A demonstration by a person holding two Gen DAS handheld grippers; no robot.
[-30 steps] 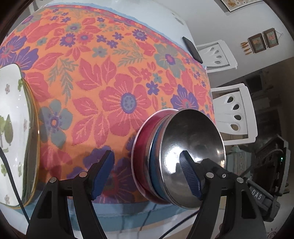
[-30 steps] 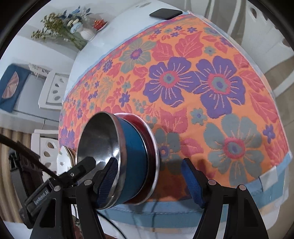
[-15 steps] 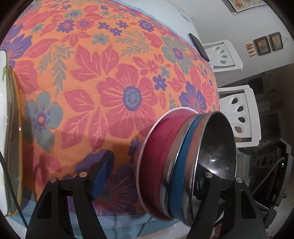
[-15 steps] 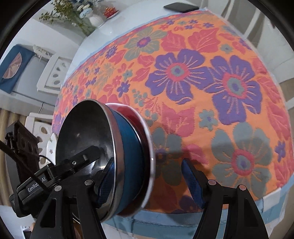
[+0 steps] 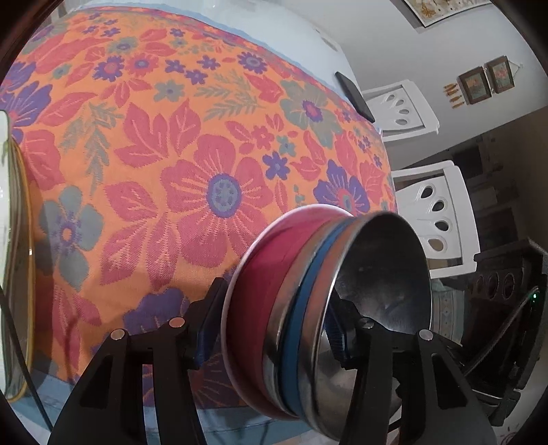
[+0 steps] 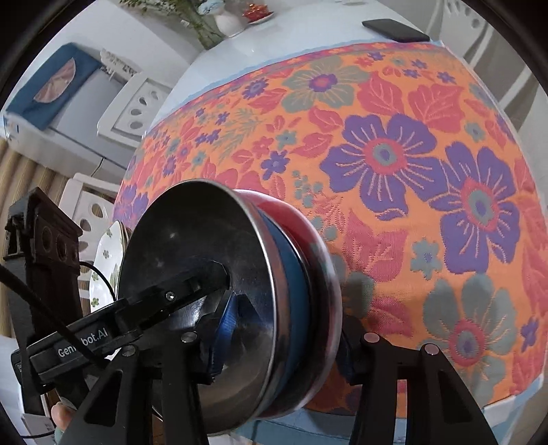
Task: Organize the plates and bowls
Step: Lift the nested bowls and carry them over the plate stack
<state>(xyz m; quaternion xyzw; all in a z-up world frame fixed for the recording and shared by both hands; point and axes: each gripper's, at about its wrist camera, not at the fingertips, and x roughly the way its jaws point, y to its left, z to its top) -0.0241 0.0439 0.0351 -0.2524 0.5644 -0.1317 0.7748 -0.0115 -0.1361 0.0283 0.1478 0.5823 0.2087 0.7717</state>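
Change: both claws narrowed since 1 s ago, now onto bowl stack
Left gripper [image 5: 270, 339]: clamps stack wall, 1 pad inside
Right gripper [image 6: 281, 339]: same, opposite side
Bowl stack [image 5: 308, 308]: 3 nested, near tablecloth [image 5: 171, 154] front edge

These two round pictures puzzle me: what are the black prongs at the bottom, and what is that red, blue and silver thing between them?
No robot here: a person holds a pair of tongs in each hand, each carrying a wide-angle camera looking along its fingers. One picture comes from the left tongs, the other from the right tongs. Both clamp the same stack of nested bowls, steel inside blue inside red, each from its own side. Below lies a flowered tablecloth, with a white plate at one edge and a dark phone at the far end.
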